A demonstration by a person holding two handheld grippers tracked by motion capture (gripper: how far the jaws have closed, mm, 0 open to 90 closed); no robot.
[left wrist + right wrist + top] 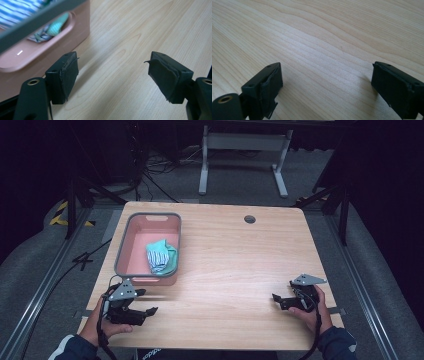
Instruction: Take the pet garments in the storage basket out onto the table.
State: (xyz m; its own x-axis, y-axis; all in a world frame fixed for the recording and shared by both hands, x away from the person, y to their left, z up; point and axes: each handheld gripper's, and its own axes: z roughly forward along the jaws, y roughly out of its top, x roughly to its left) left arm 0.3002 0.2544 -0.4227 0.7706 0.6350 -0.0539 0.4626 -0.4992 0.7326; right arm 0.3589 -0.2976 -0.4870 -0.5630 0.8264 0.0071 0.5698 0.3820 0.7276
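Observation:
A pink basin with a grey rim [176,245] stands on the left part of the wooden table [240,260]. Inside it lies a bundle of cloth [161,256], part green, part blue-and-white striped. My left gripper [148,301] is held just in front of the basin's near wall, open, with nothing between its fingers. In the left gripper view the left gripper [112,65] stands wide over bare wood, with the basin [75,37] and the cloth [56,27] at upper left. My right gripper [282,291] is held near the table's front right, open and empty; the right gripper view has the right gripper [325,72] over bare wood.
A round cable hole [249,219] sits near the table's far edge. Beyond the table stands a white frame [245,150] on a grey floor with cables. Dark rails run along both sides of the table.

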